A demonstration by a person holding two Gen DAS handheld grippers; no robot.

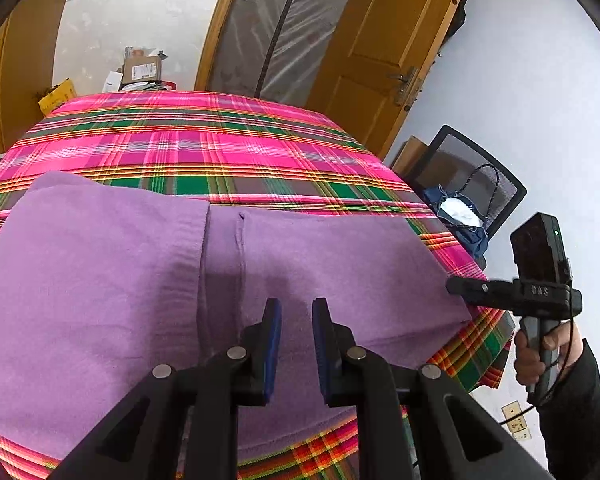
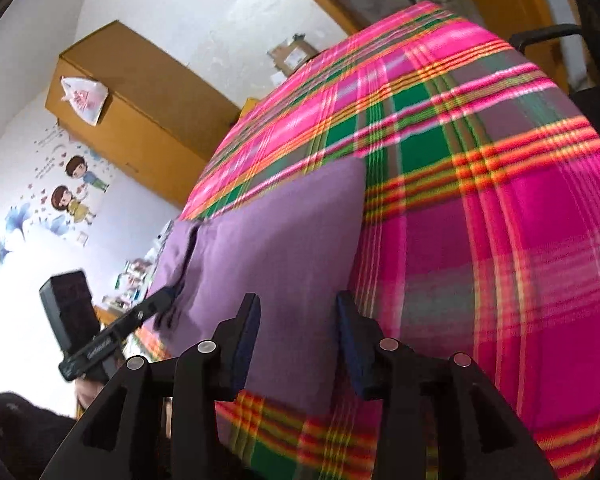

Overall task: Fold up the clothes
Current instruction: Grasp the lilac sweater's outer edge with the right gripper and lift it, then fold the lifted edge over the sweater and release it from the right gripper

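Observation:
A purple garment (image 1: 112, 280) lies spread flat on the table's pink and green plaid cloth (image 1: 204, 148), with a fold line down its middle. My left gripper (image 1: 297, 312) hovers just over the garment's near middle, its fingers a little apart with nothing between them. My right gripper (image 2: 298, 304) is open above the garment's (image 2: 276, 232) right part, close to its edge. From the left wrist camera, the right gripper (image 1: 456, 286) has its tip at the garment's right edge, and a hand (image 1: 540, 356) holds it. The left gripper (image 2: 160, 304) touches the garment's near-left edge.
A mesh chair (image 1: 476, 176) with a blue bag (image 1: 460, 216) stands right of the table. Cardboard boxes (image 1: 142, 68) sit beyond the far edge, in front of a wooden door (image 1: 380, 52). A wooden cabinet (image 2: 140, 120) hangs on the left wall.

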